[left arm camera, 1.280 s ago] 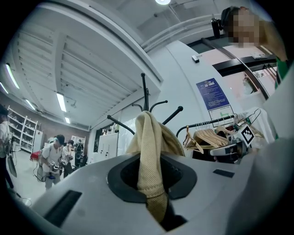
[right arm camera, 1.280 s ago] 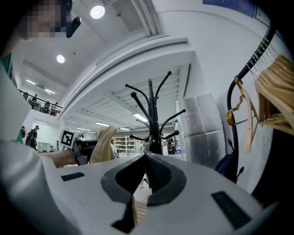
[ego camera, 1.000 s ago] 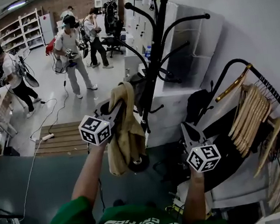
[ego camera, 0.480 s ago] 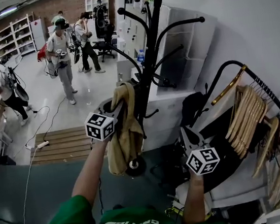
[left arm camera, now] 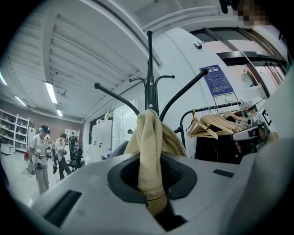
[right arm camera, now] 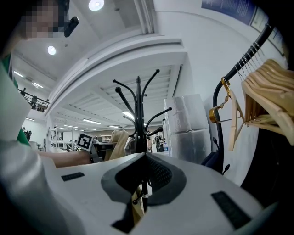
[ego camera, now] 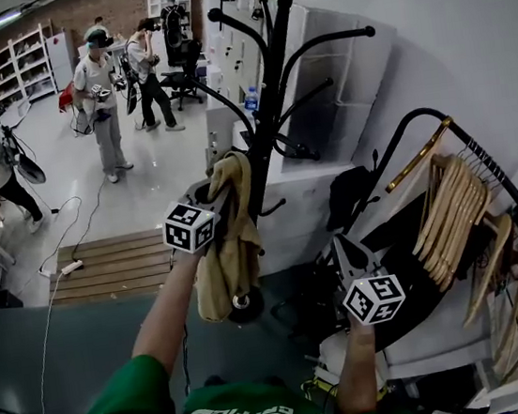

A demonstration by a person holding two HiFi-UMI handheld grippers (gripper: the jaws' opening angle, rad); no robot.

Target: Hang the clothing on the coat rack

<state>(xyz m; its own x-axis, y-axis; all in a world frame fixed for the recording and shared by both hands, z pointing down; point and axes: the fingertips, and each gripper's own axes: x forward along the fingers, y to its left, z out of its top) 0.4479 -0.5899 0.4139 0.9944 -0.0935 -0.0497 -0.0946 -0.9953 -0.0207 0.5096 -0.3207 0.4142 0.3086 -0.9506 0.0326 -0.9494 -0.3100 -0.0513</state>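
Found left gripper clamped on beige garment, cloth bunched between the pads and draped down below the jaws. Saw the garment just beside the rack pole, under the upper hooks, not on any hook. Could not tell from the head view whether cloth touched the pole. Saw right gripper lower right, empty, jaws nearly together with only a thin slit, pointed toward the rack. Noted hangers on a rail further right.
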